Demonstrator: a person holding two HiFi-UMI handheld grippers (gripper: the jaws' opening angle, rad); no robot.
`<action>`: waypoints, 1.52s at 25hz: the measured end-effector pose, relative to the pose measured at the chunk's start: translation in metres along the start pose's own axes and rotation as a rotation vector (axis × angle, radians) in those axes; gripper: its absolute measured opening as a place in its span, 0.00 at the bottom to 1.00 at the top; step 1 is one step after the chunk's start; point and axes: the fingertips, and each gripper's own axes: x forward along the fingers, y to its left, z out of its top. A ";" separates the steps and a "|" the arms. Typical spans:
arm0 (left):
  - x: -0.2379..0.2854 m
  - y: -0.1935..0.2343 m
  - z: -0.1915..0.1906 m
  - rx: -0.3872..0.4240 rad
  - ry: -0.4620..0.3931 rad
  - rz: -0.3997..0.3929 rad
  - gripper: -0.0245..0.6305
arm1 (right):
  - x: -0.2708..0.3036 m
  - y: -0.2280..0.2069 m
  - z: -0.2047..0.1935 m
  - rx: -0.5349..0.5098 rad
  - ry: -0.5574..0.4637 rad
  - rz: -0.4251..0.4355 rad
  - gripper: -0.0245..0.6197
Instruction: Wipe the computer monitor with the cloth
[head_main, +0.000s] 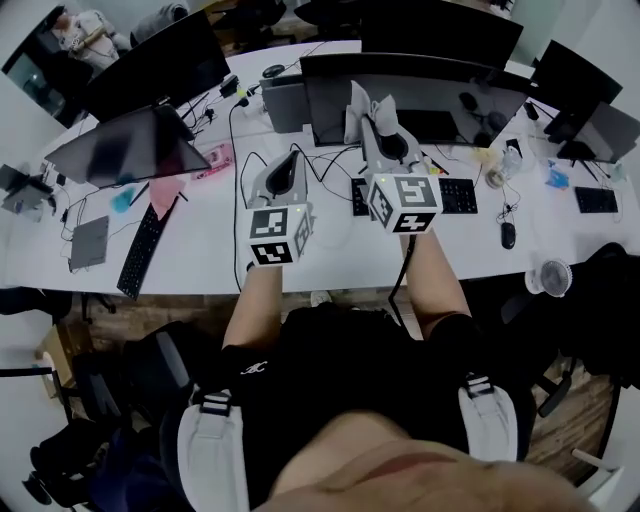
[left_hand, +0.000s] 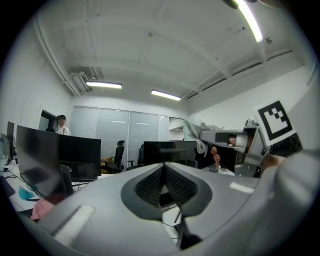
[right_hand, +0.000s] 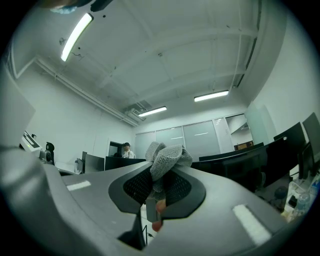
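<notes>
A grey knitted cloth sticks up from my right gripper, which is shut on it. In the head view that gripper is raised in front of the dark monitor on the white desk, the cloth close to the screen's left part. My left gripper is held up to the left of it, over the desk, apart from the monitor. Its jaws meet at the tips with nothing between them. From the left gripper view the right gripper and cloth show at the right.
A keyboard and mouse lie below the monitor. A second tilted monitor, a keyboard and a pink item are to the left. Cables cross the desk. A small fan sits at the right. A person stands far off.
</notes>
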 end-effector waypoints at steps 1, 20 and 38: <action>0.004 0.003 0.001 -0.003 -0.004 0.003 0.12 | 0.009 0.000 0.002 -0.005 -0.003 0.008 0.09; 0.035 0.094 -0.004 -0.062 -0.025 0.052 0.12 | 0.187 0.026 -0.016 -0.118 0.117 0.074 0.09; 0.098 0.110 -0.038 -0.179 0.018 -0.104 0.12 | 0.214 -0.003 -0.038 -0.185 0.229 -0.050 0.10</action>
